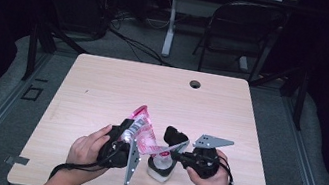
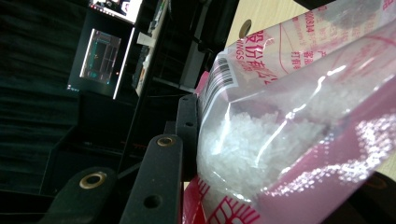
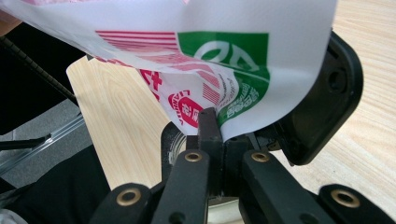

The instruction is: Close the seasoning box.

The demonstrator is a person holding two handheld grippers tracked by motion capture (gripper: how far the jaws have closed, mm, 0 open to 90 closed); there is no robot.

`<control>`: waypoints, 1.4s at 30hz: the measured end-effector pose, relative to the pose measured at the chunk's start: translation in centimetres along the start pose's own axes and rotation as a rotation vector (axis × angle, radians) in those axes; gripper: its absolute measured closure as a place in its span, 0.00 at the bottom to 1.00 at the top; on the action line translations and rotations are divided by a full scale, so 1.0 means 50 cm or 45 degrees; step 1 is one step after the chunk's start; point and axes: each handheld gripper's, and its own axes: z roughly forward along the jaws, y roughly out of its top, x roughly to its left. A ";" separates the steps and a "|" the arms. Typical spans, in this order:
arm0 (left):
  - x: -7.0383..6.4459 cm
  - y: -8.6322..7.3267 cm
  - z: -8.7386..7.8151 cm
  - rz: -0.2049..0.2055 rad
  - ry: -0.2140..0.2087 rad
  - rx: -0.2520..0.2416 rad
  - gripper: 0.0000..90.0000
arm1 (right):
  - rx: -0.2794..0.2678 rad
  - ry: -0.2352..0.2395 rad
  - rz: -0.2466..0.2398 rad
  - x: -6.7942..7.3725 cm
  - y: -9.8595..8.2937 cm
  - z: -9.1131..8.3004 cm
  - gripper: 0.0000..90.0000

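- Dark room, cables and a folding chair behind; I'm working at a pale wood-grain table with a round cable hole at its far edge.
- My left gripper is clamped on one end of a clear-and-pink plastic bag of white crystals; the left gripper view shows the bag pressed against the jaw, granules visible inside.
- My right gripper has its jaws pinched almost fully together on the bag's other end; in the right gripper view the printed film, red and green logo, fans up out of the shut jaws.
- Bag is off the table, stretched between the two grippers, long axis running left-right across my front, left end higher.
- Directly under the bag's lower, right end sits a small white jar with a hinged black lid flipped open, near the table's near edge, touching or just beside the right gripper.
- My judgement: the next move depends on the bag's low corner staying over the jar mouth; right hand is the nearer one and steers, left hand lifts to tip the crystals down.
- Risk: film slips, crystals spill beside the jar.
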 end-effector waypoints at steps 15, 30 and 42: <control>0.002 0.010 -0.001 0.022 0.005 -0.004 0.85 | 0.002 -0.002 0.005 -0.002 -0.002 -0.002 1.00; 0.002 0.015 -0.003 0.044 0.016 -0.010 0.85 | 0.005 -0.004 0.012 -0.002 -0.004 0.000 1.00; 0.001 0.017 -0.005 0.049 0.019 -0.014 0.85 | 0.013 -0.004 0.004 -0.002 -0.005 0.002 1.00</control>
